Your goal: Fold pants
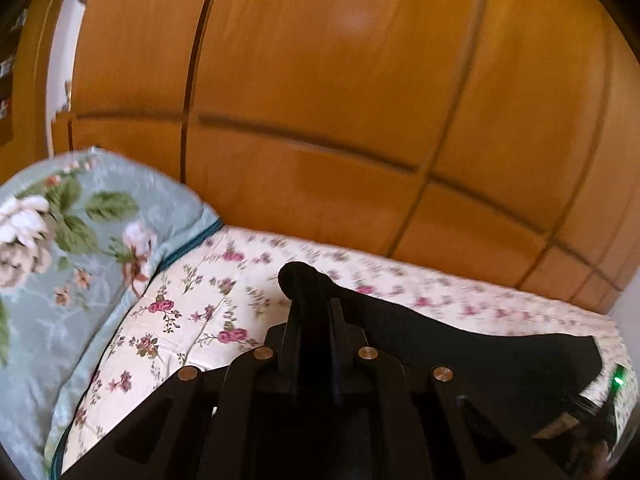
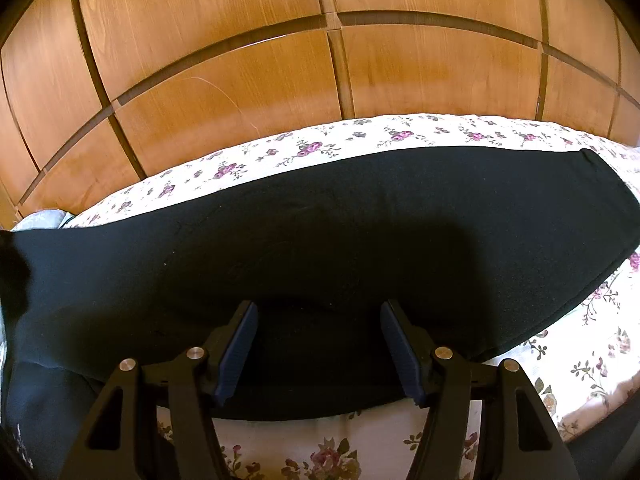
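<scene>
Left wrist view: the left claw [image 1: 316, 312] is clenched on a bunched fold of the black pants [image 1: 480, 352], which is lifted off the flowered bed sheet [image 1: 192, 312]. A floral pillow [image 1: 60, 248] is seen at left, a wooden wardrobe [image 1: 340, 100] behind.

Right wrist view: the right claw [image 2: 318, 344] is released, its blue pads [image 2: 236, 348] spread over the pants [image 2: 360, 220], which are laid lengthwise across the bed sheet [image 2: 592, 340]; contact cannot be told.

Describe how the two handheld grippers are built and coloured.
Both are matte black plastic linkages with round silver pivot pins. The right gripper has dark blue ribbed pads lining its jaws. The left gripper has thin black fingers; a green light glows beside it.
</scene>
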Demonstrator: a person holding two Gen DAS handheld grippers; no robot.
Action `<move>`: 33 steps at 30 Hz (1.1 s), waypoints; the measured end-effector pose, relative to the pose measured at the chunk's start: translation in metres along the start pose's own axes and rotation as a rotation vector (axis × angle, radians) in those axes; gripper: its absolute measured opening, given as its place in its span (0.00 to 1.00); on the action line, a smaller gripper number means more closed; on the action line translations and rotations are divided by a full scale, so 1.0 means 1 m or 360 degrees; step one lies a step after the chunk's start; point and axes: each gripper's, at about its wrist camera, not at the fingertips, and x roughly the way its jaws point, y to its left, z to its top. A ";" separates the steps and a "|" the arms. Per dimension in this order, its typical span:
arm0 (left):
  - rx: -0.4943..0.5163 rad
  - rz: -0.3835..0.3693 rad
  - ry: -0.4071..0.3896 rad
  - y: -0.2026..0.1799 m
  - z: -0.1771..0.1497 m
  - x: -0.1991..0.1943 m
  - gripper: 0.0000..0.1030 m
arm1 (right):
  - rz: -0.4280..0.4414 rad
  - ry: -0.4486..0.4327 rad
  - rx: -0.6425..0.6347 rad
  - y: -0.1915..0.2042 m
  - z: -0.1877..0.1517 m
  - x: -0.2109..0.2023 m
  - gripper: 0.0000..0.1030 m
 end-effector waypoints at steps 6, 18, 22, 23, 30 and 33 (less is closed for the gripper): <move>0.0102 -0.0099 -0.0185 -0.018 -0.046 -0.084 0.09 | -0.0007 0.0025 0.0009 -0.002 0.001 -0.003 0.63; -0.0319 -0.0162 -0.0156 0.006 -0.174 -0.141 0.09 | 0.0360 -0.0044 0.0265 0.033 -0.037 -0.083 0.63; -0.0394 -0.0146 -0.0061 0.009 -0.210 -0.134 0.09 | 0.0557 0.0011 0.0315 0.050 -0.050 -0.088 0.67; -0.0415 -0.0147 -0.0041 0.010 -0.217 -0.132 0.09 | 0.0603 0.0025 0.0344 0.051 -0.051 -0.086 0.67; -0.0480 -0.0156 -0.0035 0.012 -0.232 -0.127 0.09 | 0.0646 0.0172 0.0659 0.043 -0.024 -0.042 0.72; -0.0472 -0.0161 -0.0029 0.012 -0.231 -0.128 0.09 | 0.0700 0.0191 0.0839 0.032 -0.008 -0.016 0.71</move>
